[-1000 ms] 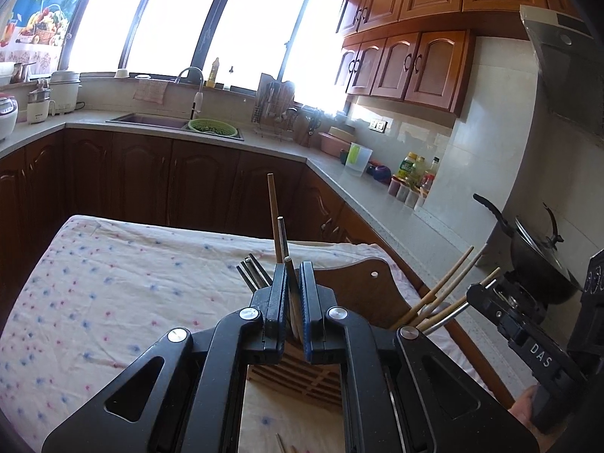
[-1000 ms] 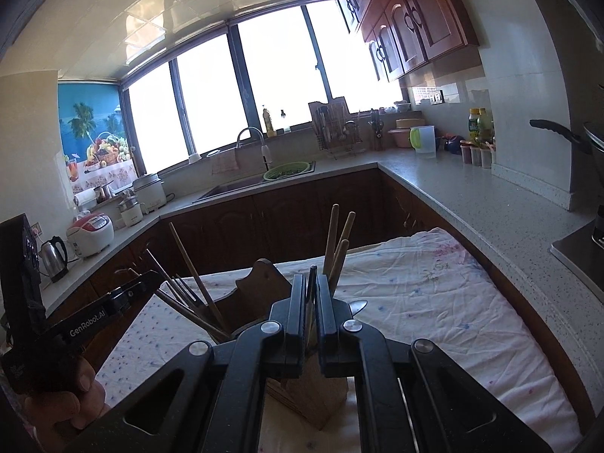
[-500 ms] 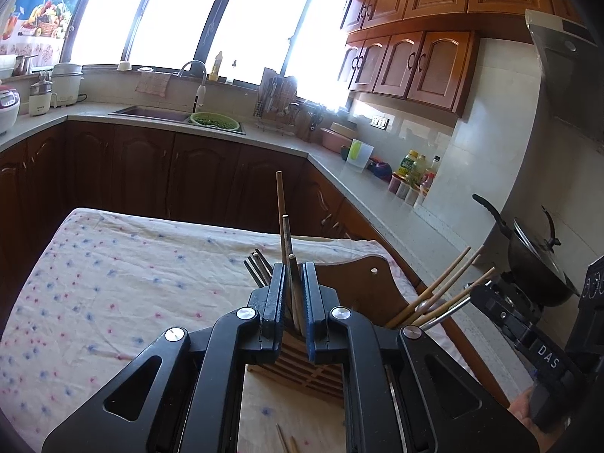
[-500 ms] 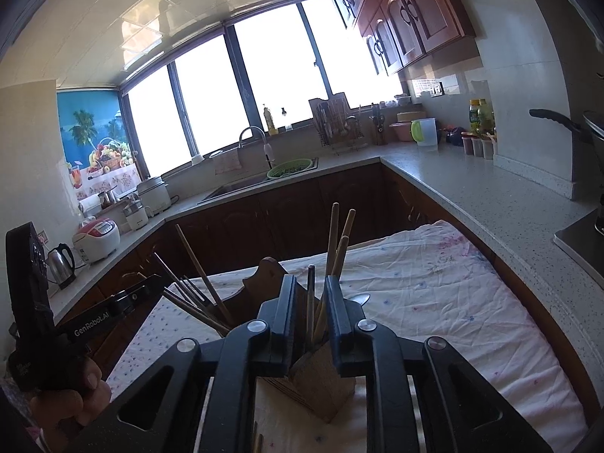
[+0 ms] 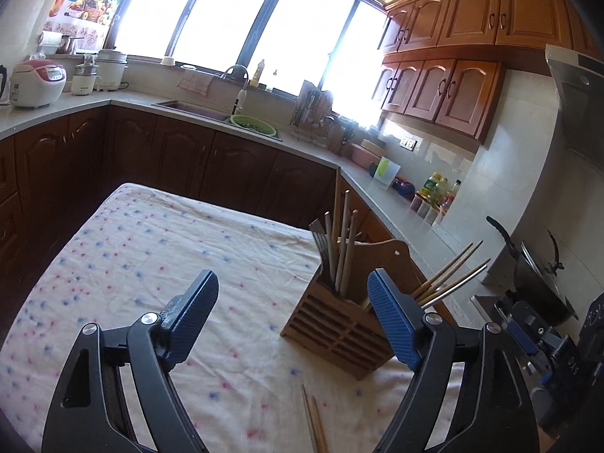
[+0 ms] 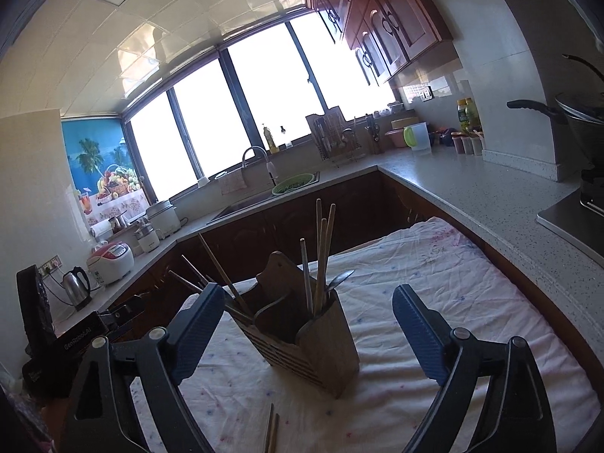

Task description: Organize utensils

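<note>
A wooden utensil holder stands on the cloth-covered table, also in the right wrist view. Several chopsticks and forks stand upright in it; more chopsticks lean out of its other compartment. Two loose chopsticks lie on the cloth in front of it, also in the right wrist view. My left gripper is open and empty, just short of the holder. My right gripper is open and empty, jaws wide on either side of the holder. Each gripper shows at the edge of the other's view.
The table wears a white cloth with pink and blue dots. A stone counter runs behind and to the right, with a sink, bottles, a rice cooker and a wok on the stove.
Both grippers were shut on upright chopsticks over the holder. Both have opened wide, left the chopsticks standing in the holder, and pulled back from it.
</note>
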